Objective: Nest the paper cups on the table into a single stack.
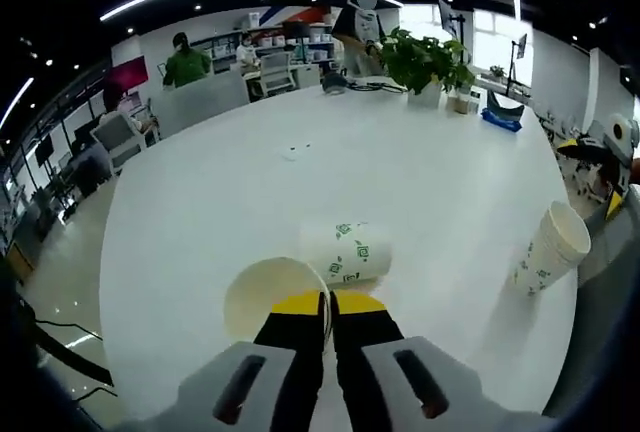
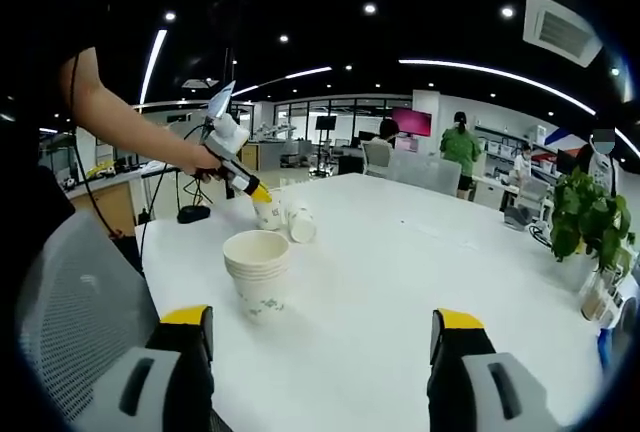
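Most cups already sit nested in the upright stack of white paper cups, but near it the left gripper, jaws clamped on one white green-printed paper cup's rim, must add that and the tipped cup beside it, while the right gripper waits wide apart.

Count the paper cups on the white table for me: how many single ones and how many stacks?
Single white paper cups: 2 (held cup, tipped cup)
Upright stack of nested white paper cups: 1
Total: 3
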Action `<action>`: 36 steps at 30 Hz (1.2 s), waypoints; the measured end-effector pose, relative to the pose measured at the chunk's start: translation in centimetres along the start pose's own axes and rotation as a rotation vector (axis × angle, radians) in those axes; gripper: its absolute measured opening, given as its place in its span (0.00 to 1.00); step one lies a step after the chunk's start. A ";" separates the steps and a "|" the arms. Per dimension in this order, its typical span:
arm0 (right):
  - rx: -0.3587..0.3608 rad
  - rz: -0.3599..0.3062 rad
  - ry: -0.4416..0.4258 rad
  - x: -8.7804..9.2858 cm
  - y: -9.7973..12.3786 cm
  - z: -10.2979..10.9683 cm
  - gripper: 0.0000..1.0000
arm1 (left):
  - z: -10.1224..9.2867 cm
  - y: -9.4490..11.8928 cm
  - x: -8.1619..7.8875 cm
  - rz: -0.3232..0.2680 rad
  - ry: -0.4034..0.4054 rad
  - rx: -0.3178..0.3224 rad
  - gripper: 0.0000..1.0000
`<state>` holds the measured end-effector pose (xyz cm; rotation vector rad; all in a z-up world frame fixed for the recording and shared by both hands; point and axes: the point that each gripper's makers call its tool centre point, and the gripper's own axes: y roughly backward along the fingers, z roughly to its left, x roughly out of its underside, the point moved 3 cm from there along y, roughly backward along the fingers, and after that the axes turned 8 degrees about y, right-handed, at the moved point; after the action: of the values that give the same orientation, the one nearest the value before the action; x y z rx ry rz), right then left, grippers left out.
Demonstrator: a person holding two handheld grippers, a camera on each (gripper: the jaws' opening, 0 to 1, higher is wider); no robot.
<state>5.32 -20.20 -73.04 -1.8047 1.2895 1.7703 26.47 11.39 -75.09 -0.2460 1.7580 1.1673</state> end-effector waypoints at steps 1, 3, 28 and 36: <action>0.001 -0.002 0.000 0.0 0.0 0.0 0.91 | -0.1 0.1 0.1 0.000 0.004 -0.001 0.00; 0.004 -0.005 -0.002 -0.1 0.1 -0.1 0.91 | -0.1 0.2 0.2 -0.001 0.004 -0.003 0.00; -0.022 -0.018 0.007 -0.3 0.2 0.4 0.91 | -9.1 8.0 -6.6 -0.115 -0.007 0.110 0.00; -0.027 -0.017 0.008 -0.4 0.1 0.5 0.91 | -13.6 9.4 -8.0 -0.114 -0.064 0.219 0.00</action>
<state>4.96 -19.74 -72.76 -1.8339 1.2559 1.7811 16.50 2.97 -62.18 -0.1730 1.7747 0.8847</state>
